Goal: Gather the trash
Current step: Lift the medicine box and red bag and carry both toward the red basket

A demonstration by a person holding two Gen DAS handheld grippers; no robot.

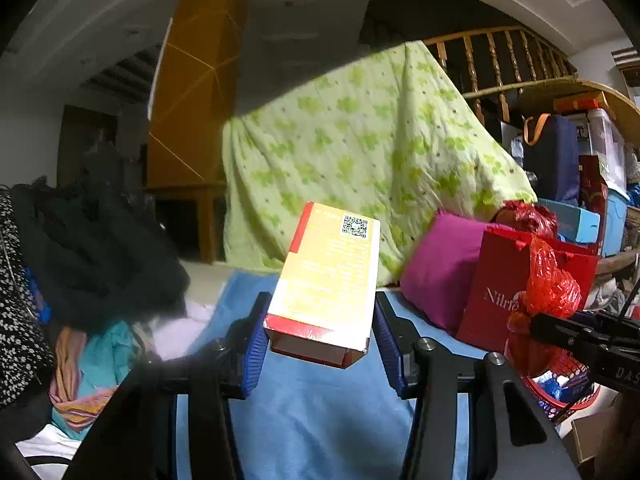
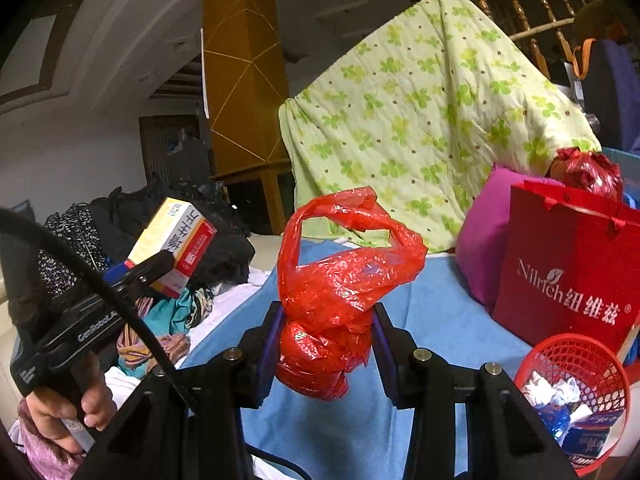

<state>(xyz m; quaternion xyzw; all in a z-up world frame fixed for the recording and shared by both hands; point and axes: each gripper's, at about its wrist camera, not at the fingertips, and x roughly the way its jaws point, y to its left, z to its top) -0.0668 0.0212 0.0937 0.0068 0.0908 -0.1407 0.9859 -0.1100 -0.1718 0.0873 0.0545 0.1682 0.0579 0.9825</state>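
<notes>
Left wrist view: yellow carton (image 1: 326, 280) pinched between the left gripper (image 1: 320, 334) fingers, held in air above the blue sheet (image 1: 320, 420); long axis runs forward-up, away from the camera, QR end far. Right gripper (image 2: 326, 346) fingers clamp a red plastic bag (image 2: 340, 292), handles up. Red mesh basket (image 2: 576, 392) with wrappers lies low right, beside the red paper bag (image 2: 568, 268).

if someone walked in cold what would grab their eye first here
Probably the crumpled red plastic bag pinched in the right claw, held above the blue sheet. Next, the yellow and red carton clamped in the left claw. Behind both hangs a big green clover-print quilt, with a red Nilrich gift bag and a red mesh basket of trash at right.
</notes>
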